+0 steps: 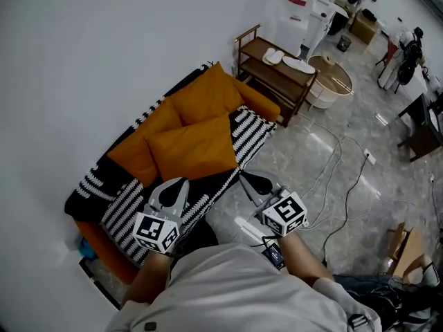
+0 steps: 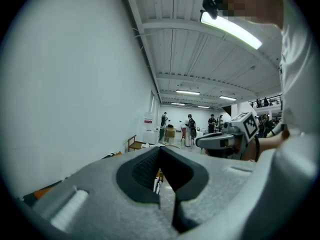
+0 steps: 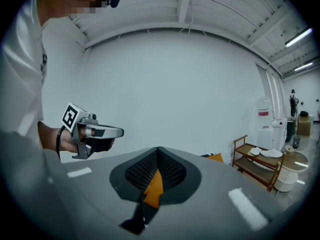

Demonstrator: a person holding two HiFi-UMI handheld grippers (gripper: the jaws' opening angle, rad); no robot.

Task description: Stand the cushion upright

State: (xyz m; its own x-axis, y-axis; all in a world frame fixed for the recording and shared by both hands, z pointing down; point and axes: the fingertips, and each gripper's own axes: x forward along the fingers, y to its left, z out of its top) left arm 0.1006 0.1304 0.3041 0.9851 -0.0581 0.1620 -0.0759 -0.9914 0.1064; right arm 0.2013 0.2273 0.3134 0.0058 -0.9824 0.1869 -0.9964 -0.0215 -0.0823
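Note:
An orange cushion point(image 1: 197, 149) lies flat on the seat of a sofa point(image 1: 111, 216) covered by a black-and-white striped blanket. Two more orange cushions point(image 1: 208, 94) lean against the wall behind it. My left gripper point(image 1: 176, 184) hovers over the sofa's front edge, just short of the flat cushion, shut and empty. My right gripper point(image 1: 245, 177) hangs over the floor beside the sofa's front, also shut and empty. In the right gripper view a strip of orange cushion point(image 3: 154, 185) shows below the closed jaws, and the left gripper point(image 3: 97, 133) appears at the left.
A wooden rack point(image 1: 277, 75) with white dishes stands past the sofa's far end, with a round tub point(image 1: 331, 83) beside it. Cables point(image 1: 336, 178) trail across the grey floor at the right. Several people point(image 2: 190, 125) stand far off in the hall.

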